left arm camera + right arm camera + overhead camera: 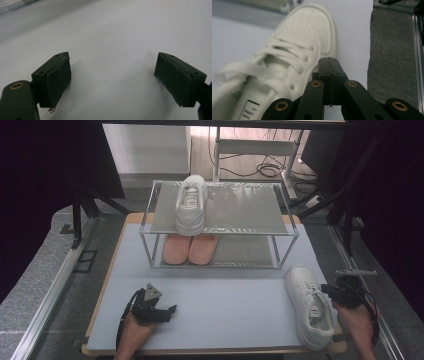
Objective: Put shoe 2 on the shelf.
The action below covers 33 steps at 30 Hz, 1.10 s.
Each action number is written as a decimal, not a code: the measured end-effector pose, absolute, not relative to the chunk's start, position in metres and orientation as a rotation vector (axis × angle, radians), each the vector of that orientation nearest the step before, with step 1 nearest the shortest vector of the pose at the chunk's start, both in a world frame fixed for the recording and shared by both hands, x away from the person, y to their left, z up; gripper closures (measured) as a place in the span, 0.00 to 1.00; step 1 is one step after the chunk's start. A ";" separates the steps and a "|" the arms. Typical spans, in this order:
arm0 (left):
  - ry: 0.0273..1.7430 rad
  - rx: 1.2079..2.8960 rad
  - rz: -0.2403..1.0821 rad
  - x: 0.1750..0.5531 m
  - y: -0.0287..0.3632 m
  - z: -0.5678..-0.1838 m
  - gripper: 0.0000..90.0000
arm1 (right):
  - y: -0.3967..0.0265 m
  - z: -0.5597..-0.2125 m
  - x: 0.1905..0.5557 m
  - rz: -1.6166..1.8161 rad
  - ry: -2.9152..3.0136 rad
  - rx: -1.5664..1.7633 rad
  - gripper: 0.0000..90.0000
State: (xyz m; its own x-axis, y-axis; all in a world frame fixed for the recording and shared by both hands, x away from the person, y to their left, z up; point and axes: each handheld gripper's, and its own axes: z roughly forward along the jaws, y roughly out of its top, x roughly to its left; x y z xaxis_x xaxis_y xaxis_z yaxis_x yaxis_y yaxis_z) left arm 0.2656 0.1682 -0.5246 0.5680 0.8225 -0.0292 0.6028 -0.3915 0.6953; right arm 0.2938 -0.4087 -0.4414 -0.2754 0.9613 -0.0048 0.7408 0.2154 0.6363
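A white sneaker lies on the pale table sheet at the front right, toe toward the rack. Close on its right side is my right gripper, and in the right gripper view its jaws are pressed together with nothing between them, right beside the sneaker's laced side. A second white sneaker stands on the top shelf of the metal rack. At the front left my left gripper rests low over the sheet; its pads stand wide apart over bare table.
A pair of pink slippers sits on the rack's lower shelf. Grey carpet lies past the table's right edge, with metal rails along both sides. Cables and a stand are on the floor behind the rack.
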 end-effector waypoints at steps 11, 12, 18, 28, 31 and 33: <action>1.134 2.132 0.423 0.266 0.168 -0.525 0.15 | -0.418 -0.463 0.280 0.705 2.100 1.655 1.00; 1.134 2.132 0.423 0.266 0.168 -0.525 0.15 | -0.419 -0.463 0.280 0.709 2.103 1.659 1.00; 1.134 2.131 0.422 0.266 0.168 -0.525 0.15 | -0.414 -0.464 0.278 0.729 2.105 1.652 1.00; 1.134 2.132 0.422 0.266 0.168 -0.525 0.15 | -0.391 -0.465 0.279 0.774 2.160 1.612 1.00; 1.135 2.131 0.423 0.266 0.168 -0.525 0.15 | -0.382 -0.466 0.281 0.792 2.179 1.587 1.00; 1.135 2.131 0.422 0.266 0.168 -0.525 0.15 | -0.379 -0.466 0.281 0.801 2.186 1.582 1.00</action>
State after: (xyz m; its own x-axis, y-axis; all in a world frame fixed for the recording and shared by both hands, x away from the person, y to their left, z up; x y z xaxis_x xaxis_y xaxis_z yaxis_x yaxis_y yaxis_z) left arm 0.2657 0.1684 -0.5246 0.5680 0.8225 -0.0295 0.6030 -0.3915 0.6950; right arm 0.2809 -0.3785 -0.4661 -0.3320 0.9412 0.0622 0.7584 0.2271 0.6109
